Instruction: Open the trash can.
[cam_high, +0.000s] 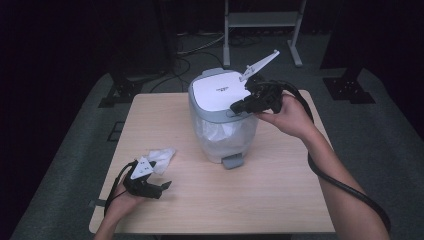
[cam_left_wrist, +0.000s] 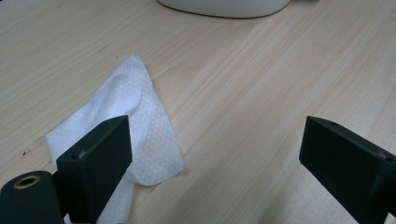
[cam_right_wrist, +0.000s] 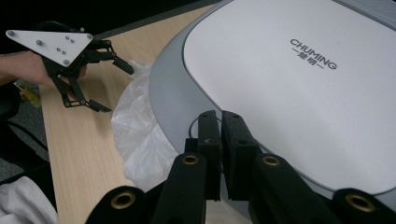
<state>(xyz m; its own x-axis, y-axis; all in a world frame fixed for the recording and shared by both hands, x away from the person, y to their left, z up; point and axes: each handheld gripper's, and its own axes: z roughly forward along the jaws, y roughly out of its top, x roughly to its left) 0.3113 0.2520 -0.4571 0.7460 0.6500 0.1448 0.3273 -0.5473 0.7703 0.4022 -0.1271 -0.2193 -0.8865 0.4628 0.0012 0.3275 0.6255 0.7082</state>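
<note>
Right gripper (cam_right_wrist: 219, 154), jaws together, rests at the front rim of the pedal bin's lid (cam_high: 220, 90), while the left gripper (cam_left_wrist: 215, 158) gapes just beside the crumpled tissue (cam_left_wrist: 135, 121) on the worktop (cam_high: 270, 185); grasping the tissue likely comes next.

Your table (cam_high: 280, 200) was pale wood with fine grain lines. The bin (cam_high: 222, 120) on it had a white lid (cam_right_wrist: 299, 93) framed in grey, with dark lettering, a translucent white liner (cam_right_wrist: 140, 140) hanging from the rim and a grey pedal (cam_high: 232, 161). The tissue (cam_left_wrist: 135, 121) was white with a small dotted emboss. Both your left gripper (cam_high: 157, 189) and your right gripper (cam_high: 240, 106) were black, each with a pale grey plate on top; brass-coloured rings showed at the right one's joints.
</note>
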